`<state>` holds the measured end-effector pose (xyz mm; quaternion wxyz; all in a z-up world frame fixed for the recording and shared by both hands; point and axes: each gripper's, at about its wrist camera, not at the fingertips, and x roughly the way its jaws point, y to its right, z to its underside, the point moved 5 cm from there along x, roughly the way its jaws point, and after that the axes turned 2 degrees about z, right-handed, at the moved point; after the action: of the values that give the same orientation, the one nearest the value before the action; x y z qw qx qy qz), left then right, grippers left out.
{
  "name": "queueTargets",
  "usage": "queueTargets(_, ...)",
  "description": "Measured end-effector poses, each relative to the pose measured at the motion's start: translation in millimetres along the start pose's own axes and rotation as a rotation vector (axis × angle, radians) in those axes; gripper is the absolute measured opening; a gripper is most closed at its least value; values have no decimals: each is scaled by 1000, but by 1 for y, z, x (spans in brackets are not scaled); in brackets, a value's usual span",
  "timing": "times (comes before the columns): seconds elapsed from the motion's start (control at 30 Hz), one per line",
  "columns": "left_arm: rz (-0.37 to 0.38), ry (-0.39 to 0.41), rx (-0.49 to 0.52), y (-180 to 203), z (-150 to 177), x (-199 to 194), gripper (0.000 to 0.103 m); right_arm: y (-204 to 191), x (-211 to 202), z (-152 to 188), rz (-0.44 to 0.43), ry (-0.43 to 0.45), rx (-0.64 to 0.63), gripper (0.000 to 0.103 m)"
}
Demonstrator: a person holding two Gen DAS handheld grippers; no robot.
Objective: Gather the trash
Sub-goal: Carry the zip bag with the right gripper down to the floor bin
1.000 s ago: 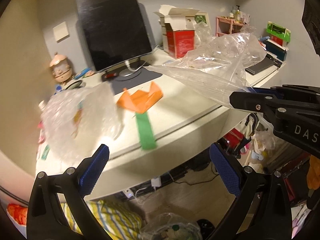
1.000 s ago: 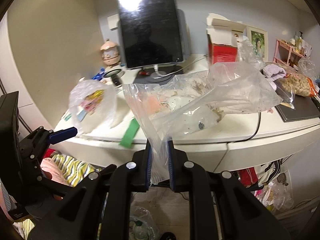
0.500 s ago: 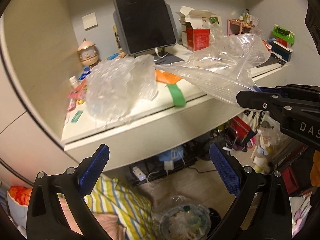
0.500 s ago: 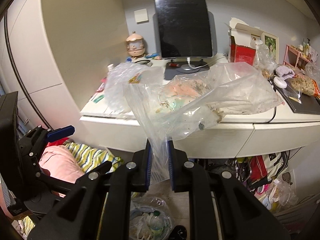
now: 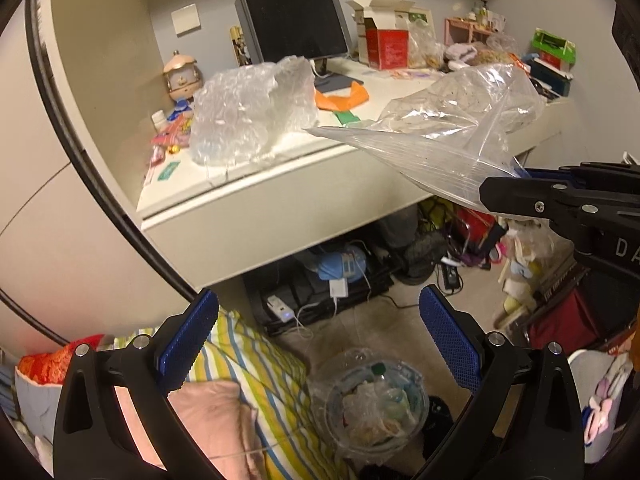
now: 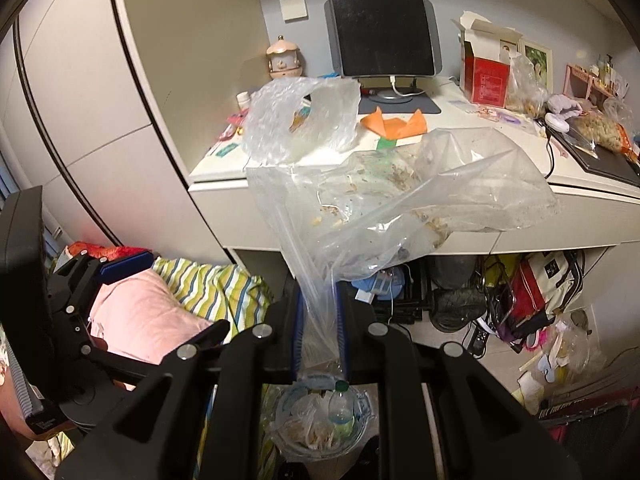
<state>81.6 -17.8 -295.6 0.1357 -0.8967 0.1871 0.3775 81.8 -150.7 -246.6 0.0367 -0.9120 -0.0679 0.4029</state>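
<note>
My right gripper [image 6: 318, 332] is shut on a clear, crumb-soiled zip bag [image 6: 400, 200], held in the air in front of the desk edge; the bag also shows in the left wrist view [image 5: 448, 136], with the right gripper [image 5: 516, 196] at the right. My left gripper [image 5: 320, 340] is open and empty, above the floor. A trash bin [image 5: 376, 400] lined with plastic and holding trash stands on the floor below both grippers; it also shows in the right wrist view [image 6: 320, 416]. A crumpled clear bubble bag [image 5: 248, 108] lies on the desk [image 5: 256, 208] near its left corner.
On the desk stand a dark monitor [image 5: 292, 12], an orange paper [image 5: 344, 98], a green strip [image 5: 348, 117], a red box [image 5: 386, 42] and clutter at right. A striped and pink bedding pile [image 5: 240, 392] lies left of the bin. Cables and bags lie under the desk.
Both grippers have pulled back and down from the desk; the right still holds the zip bag. The floor bin has come fully into view below them. The bubble bag stays on the desk.
</note>
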Motion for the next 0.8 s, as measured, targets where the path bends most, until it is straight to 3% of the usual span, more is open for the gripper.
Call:
queueTargets(0.37,0,-46,-35,9,32,12,98,0,18,36,-17,-63,-33,15)
queueTargets(0.8,-52,-160,-80,12,103,49,98,-4,62,101,-72,-171,-84,15)
